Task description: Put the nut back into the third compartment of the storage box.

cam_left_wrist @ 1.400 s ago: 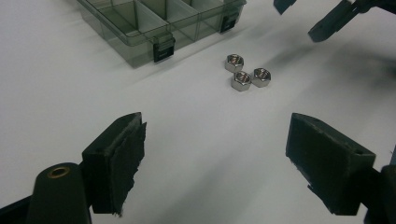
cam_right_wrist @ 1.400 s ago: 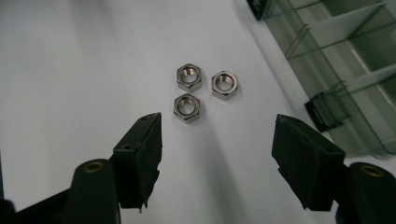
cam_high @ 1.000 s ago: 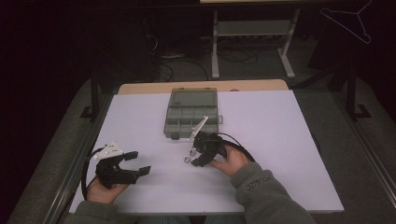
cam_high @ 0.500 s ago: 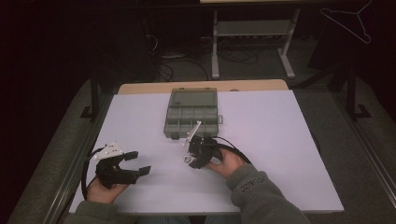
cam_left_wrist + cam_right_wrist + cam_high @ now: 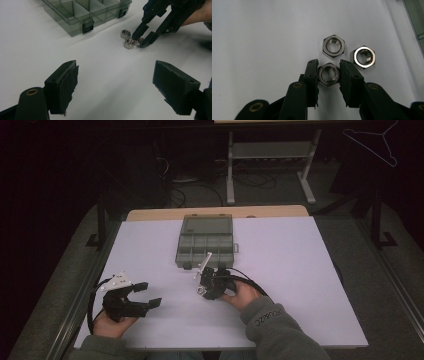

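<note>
High view: the white tabletop (image 5: 300, 270) carries all items, with bare wood showing along its far edge. A grey compartmented organiser box (image 5: 206, 241) sits at the far centre of the tabletop, lid open and lying flat behind the tray; its dividers form several cells, and I cannot tell whether any cell holds contents. My left gripper (image 5: 142, 295) rests at the near left, held in my left hand (image 5: 112, 322), jaws spread wide with nothing between them; the left gripper view confirms the two black pads (image 5: 63, 85) standing well apart over bare tabletop. My right gripper (image 5: 202, 289) lies near the centre, just in front of the box, held in my right hand (image 5: 243, 294), with a grey sleeve (image 5: 280, 332) behind it. Three steel hex nuts lie flat in a tight cluster on the tabletop near the front of the box. In the right gripper view my jaws are closed against opposite sides of the nearest nut (image 5: 328, 74), which still sits on the surface. The second nut (image 5: 333, 46) lies just beyond the jaw tips, and the third nut (image 5: 364, 56) lies just beside it, toward the box.
</note>
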Tool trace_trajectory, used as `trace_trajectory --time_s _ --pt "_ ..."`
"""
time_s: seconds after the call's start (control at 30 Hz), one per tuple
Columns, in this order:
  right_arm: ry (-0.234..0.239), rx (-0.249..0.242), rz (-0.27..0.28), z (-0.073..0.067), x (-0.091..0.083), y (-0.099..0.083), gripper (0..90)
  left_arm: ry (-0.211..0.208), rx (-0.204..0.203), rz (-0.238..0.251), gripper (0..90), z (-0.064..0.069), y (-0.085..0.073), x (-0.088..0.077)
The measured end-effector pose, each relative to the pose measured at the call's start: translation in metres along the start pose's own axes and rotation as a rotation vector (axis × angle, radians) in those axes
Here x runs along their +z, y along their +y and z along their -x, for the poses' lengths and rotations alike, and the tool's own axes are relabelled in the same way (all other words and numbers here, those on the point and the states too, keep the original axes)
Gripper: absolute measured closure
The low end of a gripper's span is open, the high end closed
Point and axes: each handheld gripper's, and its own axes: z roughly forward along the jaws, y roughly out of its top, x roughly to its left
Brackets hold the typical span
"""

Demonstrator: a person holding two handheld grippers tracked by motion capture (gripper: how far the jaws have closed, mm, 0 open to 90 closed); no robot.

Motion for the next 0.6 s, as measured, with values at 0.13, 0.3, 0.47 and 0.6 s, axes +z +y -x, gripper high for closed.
trace_trajectory --time_s 0.13,0.3,0.47,0.6 --pt "0.006 0.001 -0.002 0.001 0.0 0.0 68.8 0.0 0.001 -0.003 19.4 0.0 0.0 0.0" --pt "0.021 0.0 0.001 0.003 -0.001 0.0 69.3 0.0 -0.002 0.0 19.4 0.0 0.0 0.0" --pt "0.033 0.016 0.001 0.008 -0.005 -0.002 69.4 -0.001 -0.004 0.004 19.5 0.0 0.0 0.0" --pt "0.043 0.035 0.029 0.015 -0.019 -0.001 69.4 -0.001 0.0 0.003 19.5 0.0 0.0 0.0"
